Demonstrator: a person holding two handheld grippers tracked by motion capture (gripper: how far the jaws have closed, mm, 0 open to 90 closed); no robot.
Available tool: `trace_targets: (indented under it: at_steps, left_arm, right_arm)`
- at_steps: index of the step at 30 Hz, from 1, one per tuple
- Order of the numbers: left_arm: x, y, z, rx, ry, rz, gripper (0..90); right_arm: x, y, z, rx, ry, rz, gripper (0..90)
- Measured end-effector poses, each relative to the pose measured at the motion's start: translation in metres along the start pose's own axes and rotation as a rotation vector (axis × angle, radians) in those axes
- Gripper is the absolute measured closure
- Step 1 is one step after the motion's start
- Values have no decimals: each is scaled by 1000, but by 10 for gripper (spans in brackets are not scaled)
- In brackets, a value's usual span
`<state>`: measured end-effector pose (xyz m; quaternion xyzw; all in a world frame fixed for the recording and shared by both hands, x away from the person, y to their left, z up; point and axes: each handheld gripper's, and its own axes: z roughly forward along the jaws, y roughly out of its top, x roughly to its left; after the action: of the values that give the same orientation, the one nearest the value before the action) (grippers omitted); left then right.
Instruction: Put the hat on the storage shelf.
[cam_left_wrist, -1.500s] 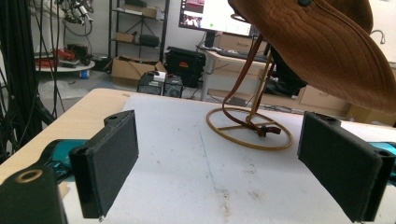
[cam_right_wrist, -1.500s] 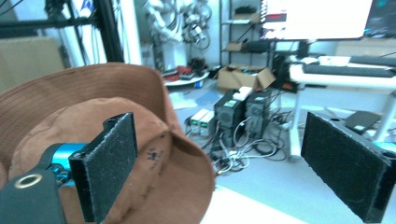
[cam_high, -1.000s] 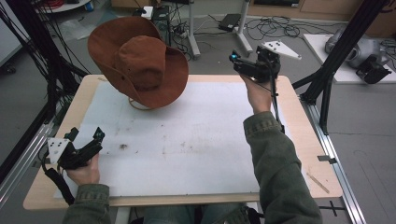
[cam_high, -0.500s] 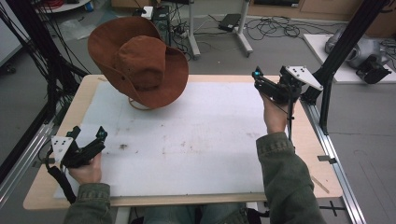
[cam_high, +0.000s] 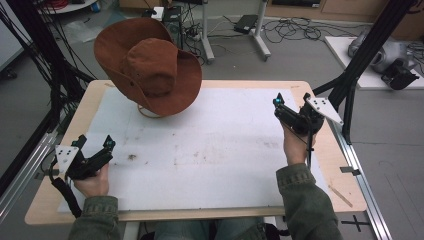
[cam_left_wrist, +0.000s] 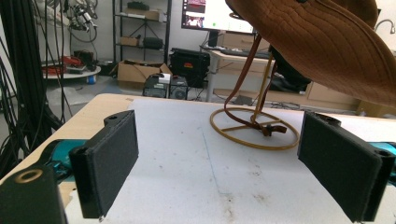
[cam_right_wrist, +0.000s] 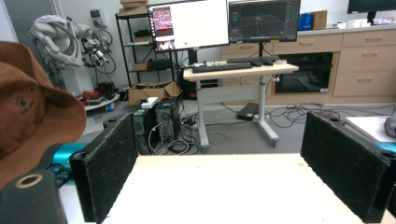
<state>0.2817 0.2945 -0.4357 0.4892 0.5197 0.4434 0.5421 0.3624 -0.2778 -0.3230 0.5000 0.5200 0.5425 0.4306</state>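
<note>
One table (cam_high: 345, 200) carries everything we see here, its wooden top covered by one white mat (cam_high: 210, 150). We take the hat as our landmark: one brown wide-brimmed hat (cam_high: 150, 70) sits tilted at the mat's far-left corner, perched on one thin gold wire stand (cam_left_wrist: 254, 128) whose ring base rests on the mat, with one brown chin strap (cam_left_wrist: 243, 100) hanging from the hat into that ring.

We count two grippers and two hands. The left gripper (cam_high: 95, 152) is well apart from the hat, toward the near-left edge of the mat, held in our left hand (cam_high: 92, 180); its jaws stand wide apart with nothing between them. The right gripper (cam_high: 290, 107) is well to the right of the hat, over the mat's right edge, raised in our right hand (cam_high: 295, 145); its jaws are likewise spread wide and hold nothing.
</note>
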Motion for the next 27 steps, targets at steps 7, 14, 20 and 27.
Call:
trace_targets:
  at_steps: [7, 14, 20, 27]
  left_arm:
    - [0, 0, 0, -1, 0, -2, 127]
    - [-1, 0, 0, 4, -2, 3, 127]
    - [-2, 0, 1, 4, 0, 10, 126]
    - [-1, 0, 1, 6, 2, 10, 126]
  right_arm:
    - [0, -16, -10, 21, -32, -1, 108]
    - [-3, -46, -20, 43, -41, -15, 108]
    - [-10, -76, -23, 95, -47, -2, 107]
    - [-10, -77, -23, 93, -44, -8, 107]
